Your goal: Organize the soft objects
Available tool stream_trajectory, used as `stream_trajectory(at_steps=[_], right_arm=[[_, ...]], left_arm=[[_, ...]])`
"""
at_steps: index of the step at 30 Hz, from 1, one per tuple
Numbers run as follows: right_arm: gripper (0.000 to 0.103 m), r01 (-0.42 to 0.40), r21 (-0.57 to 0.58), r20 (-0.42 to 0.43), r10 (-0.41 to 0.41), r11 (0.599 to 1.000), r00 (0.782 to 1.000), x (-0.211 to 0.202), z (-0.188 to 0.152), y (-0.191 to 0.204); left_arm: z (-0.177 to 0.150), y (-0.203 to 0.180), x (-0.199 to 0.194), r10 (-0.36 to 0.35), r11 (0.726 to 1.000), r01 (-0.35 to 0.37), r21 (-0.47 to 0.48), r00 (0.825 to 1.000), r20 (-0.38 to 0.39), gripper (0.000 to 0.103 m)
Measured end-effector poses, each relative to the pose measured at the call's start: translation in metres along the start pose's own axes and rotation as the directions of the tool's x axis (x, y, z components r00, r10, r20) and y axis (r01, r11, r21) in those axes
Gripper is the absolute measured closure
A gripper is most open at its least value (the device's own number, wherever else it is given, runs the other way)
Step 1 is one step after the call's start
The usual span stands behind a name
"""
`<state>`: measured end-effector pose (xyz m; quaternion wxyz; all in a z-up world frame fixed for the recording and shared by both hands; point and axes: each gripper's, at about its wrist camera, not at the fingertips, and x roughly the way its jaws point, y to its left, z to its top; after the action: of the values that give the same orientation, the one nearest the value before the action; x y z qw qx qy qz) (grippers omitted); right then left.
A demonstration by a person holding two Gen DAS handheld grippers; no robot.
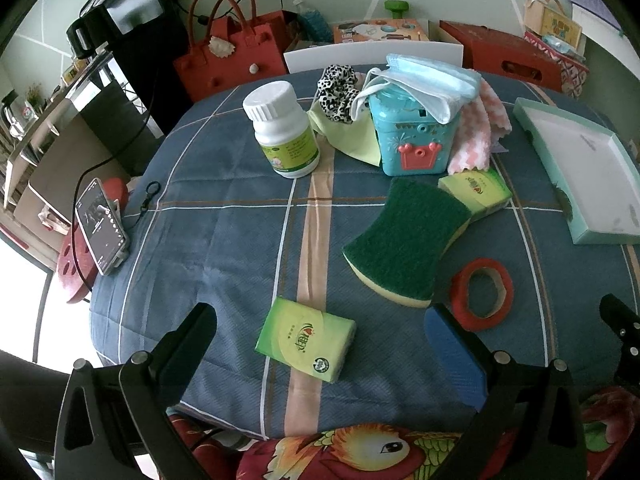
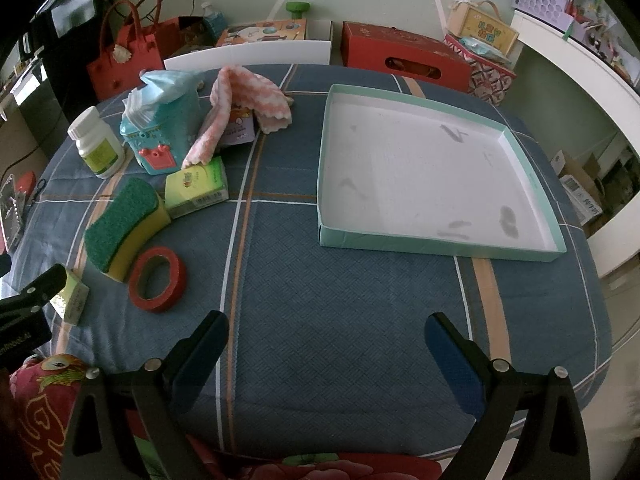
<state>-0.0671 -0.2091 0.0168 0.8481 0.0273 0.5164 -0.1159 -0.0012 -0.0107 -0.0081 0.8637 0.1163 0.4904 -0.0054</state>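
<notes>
Your left claw (image 1: 320,344) stands wide apart and holds nothing; between its dark fingers, nearest you, lies a green tissue pack (image 1: 306,339), a soft-cornered plastic-wrapped block whose long axis runs from near right to far left. Your right claw (image 2: 326,344) is likewise spread and empty, hovering over bare blue plaid cloth on the counter (image 2: 340,280) (the weave shows a fine herringbone).

Just beyond the left claw's right finger sits a red tape roll (image 1: 482,294), lying flat, ring-shaped with a cardboard core. Beside it is the sponge (image 1: 404,242), waisted like a peanut, coarse green scrub pad on top and yellow foam below, its long axis pointing away toward a second tissue pack (image 1: 476,192), which it touches.

Farther back stand a white-capped pill bottle (image 1: 282,136), upright, and a teal plastic box (image 1: 412,136) with face masks (image 1: 432,84) draped over its top. A fluffy pink-and-white cloth (image 2: 240,112) trails down beside it.

To the right, well apart, the shallow teal-edged cardboard tray (image 2: 440,246) lies with its white floor smudged.
</notes>
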Motion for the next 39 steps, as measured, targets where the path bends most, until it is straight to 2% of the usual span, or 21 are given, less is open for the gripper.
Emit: stream_trajectory(at_steps=[17,21,24,30,32,33,37,39], right_arm=[[0.003,-0.006,0.002,-0.001,0.006,1.0,1.0,0.001,0.0,0.0],[0.003,-0.04,-0.011,-0.038,0.04,0.999,0.999,0.006,0.0,0.003],[0.003,-0.101,-0.048,-0.062,0.098,0.994,0.993,0.008,0.003,0.01],[0.003,-0.204,-0.109,-0.054,0.199,0.973,0.978,0.015,0.019,0.04],[0.003,-0.229,-0.134,-0.114,0.215,0.964,0.97,0.018,0.022,0.052],[0.003,-0.254,-0.147,-0.118,0.238,0.956,0.964,0.016,0.023,0.06],[0.003,-0.221,-0.231,-0.215,0.172,0.948,0.961,0.042,0.027,0.086],[0.003,-0.219,-0.255,-0.231,0.16,0.942,0.96,0.051,0.027,0.099]], left_arm=[[-0.001,0.002,0.001,-0.009,1.0,0.009,-0.009,1.0,-0.006,0.0],[0.0,0.016,0.013,-0.056,0.996,0.05,-0.078,0.995,-0.079,0.0],[0.001,0.03,0.027,-0.094,0.986,0.07,-0.149,0.983,-0.158,0.0],[0.001,0.033,0.052,-0.111,0.982,0.062,-0.178,0.954,-0.277,0.0],[0.0,0.035,0.063,-0.134,0.977,0.071,-0.201,0.938,-0.319,0.0],[0.0,0.037,0.066,-0.144,0.974,0.074,-0.213,0.932,-0.332,0.0],[-0.004,0.041,0.081,-0.188,0.961,0.091,-0.26,0.907,-0.376,0.0],[-0.005,0.042,0.086,-0.208,0.956,0.102,-0.275,0.898,-0.387,0.0]])
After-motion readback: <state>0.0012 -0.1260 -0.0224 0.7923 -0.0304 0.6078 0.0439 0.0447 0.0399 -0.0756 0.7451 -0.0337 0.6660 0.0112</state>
